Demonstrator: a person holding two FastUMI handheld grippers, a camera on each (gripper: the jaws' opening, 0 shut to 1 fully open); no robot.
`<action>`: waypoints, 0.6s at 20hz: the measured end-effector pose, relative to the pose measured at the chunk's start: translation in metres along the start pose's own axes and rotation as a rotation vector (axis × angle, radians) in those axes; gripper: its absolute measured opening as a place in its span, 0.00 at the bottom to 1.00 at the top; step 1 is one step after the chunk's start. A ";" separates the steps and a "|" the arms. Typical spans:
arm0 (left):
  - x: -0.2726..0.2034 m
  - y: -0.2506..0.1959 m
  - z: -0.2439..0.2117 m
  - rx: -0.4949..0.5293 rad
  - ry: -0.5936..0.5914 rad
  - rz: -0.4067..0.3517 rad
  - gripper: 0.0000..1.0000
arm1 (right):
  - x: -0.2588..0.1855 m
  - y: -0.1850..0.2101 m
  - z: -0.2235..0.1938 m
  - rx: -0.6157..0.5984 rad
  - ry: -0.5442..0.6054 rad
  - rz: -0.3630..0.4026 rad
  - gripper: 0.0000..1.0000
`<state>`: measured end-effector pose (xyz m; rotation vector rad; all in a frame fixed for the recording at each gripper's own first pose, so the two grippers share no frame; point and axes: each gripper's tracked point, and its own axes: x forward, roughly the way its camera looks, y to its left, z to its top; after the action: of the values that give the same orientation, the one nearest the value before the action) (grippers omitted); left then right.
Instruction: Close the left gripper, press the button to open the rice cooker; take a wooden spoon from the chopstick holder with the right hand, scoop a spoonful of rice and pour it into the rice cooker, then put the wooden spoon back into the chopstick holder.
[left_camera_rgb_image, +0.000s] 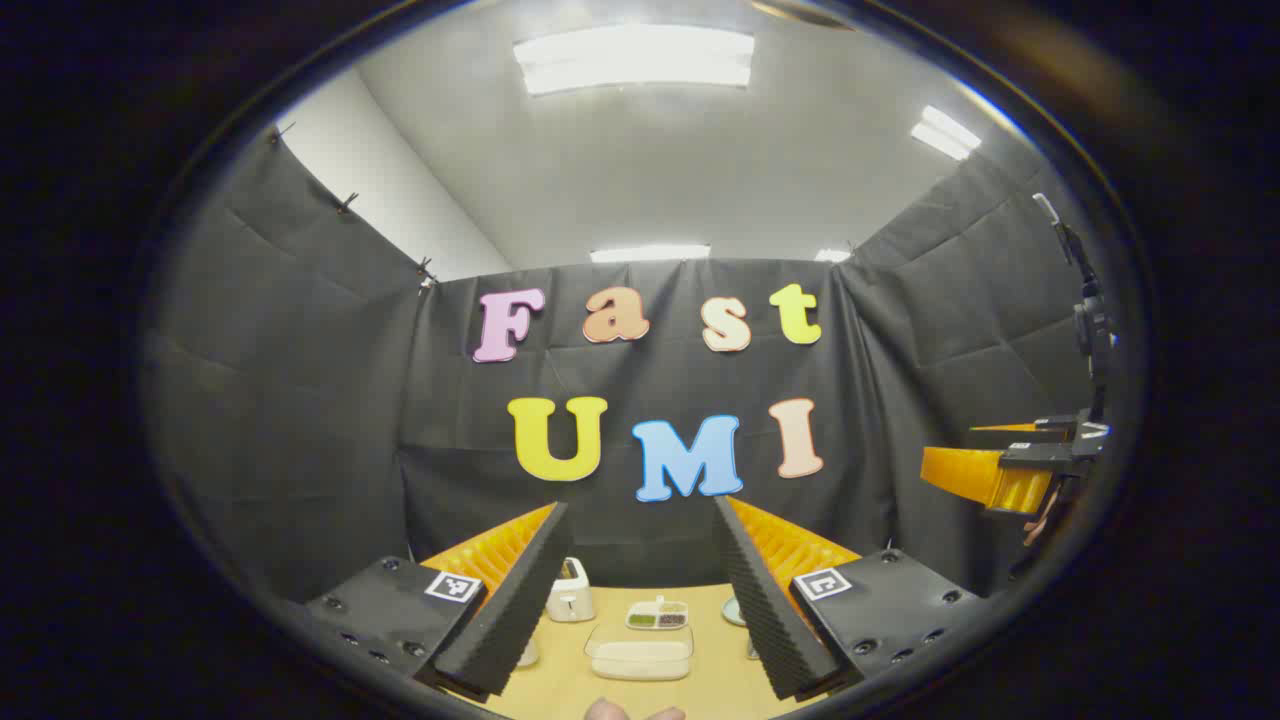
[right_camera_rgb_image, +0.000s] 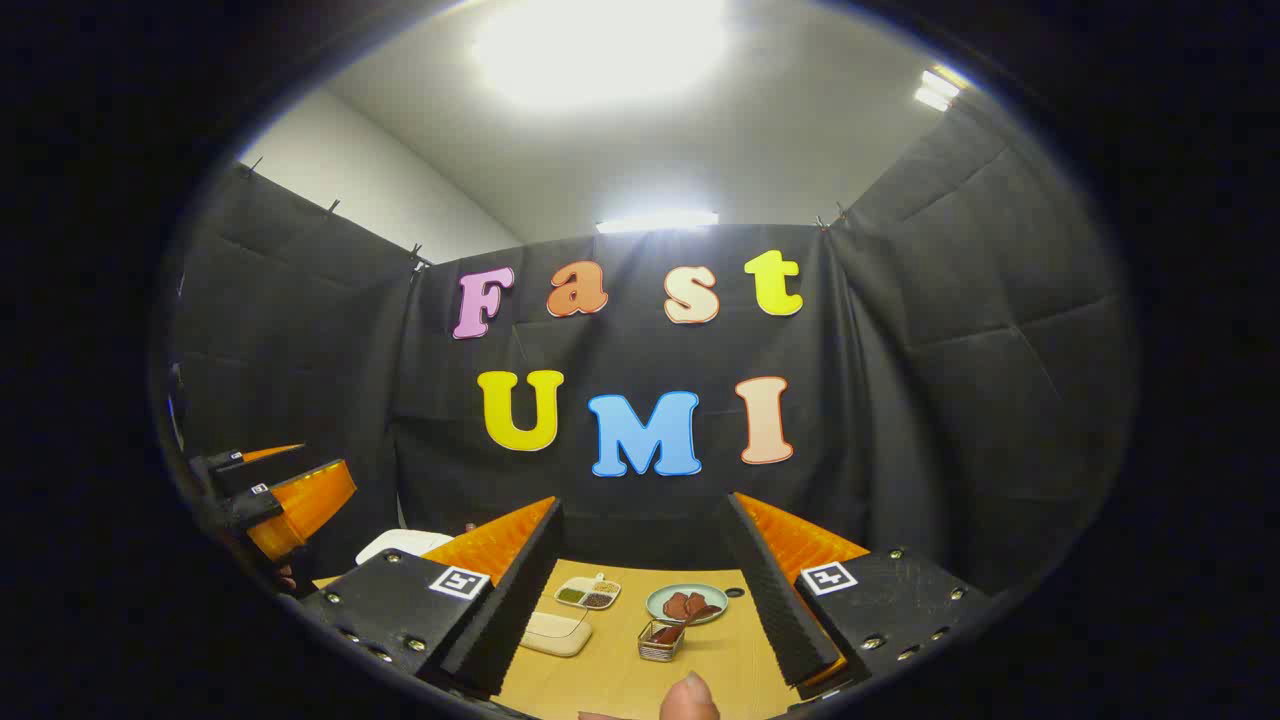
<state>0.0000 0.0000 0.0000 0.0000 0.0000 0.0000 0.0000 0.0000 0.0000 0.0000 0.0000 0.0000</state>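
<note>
Grippers first, since they're nearest. Left gripper (left_camera_rgb_image: 640, 600) has its jaws spread wide with nothing between them but air, so the close-up step the task asks for isn't done yet. Right gripper (right_camera_rgb_image: 640, 590) is just as wide open and empty too. Both are held up high, pointing at the back wall more than at the table (left_camera_rgb_image: 570, 680).

Further out in the left gripper view, a white rice cooker (left_camera_rgb_image: 570, 590) sits on the table just inside the left finger, low and ahead, a bit left of centre. That's the relation that matters: the button press means coming forward, down and slightly left, and the left hand looks like the nearer one for it. Can't make out the button itself from here. Beside it, more central, are a clear lidded box (left_camera_rgb_image: 640, 660) and a small divided dish (left_camera_rgb_image: 657, 614) behind it.

In the right gripper view, a little metal holder (right_camera_rgb_image: 660, 641) stands low between the fingers, slightly right of centre, with a brown handle leaning out of it toward a plate (right_camera_rgb_image: 686, 604). Probably the spoon, but too small to be sure.
</note>
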 end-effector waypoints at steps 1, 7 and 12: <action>-0.001 -0.005 -0.002 0.002 0.000 -0.006 0.96 | 0.001 -0.001 -0.005 0.001 0.004 -0.003 0.97; 0.010 0.012 -0.009 -0.027 0.037 0.051 0.96 | 0.012 -0.002 -0.017 0.022 0.041 0.007 0.97; 0.012 0.023 -0.024 -0.008 0.085 0.077 0.96 | 0.021 0.006 -0.031 0.040 0.075 0.037 0.97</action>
<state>0.0123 0.0235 -0.0244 -0.0082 0.0850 0.0766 0.0210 0.0058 -0.0307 0.0403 0.0751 0.0368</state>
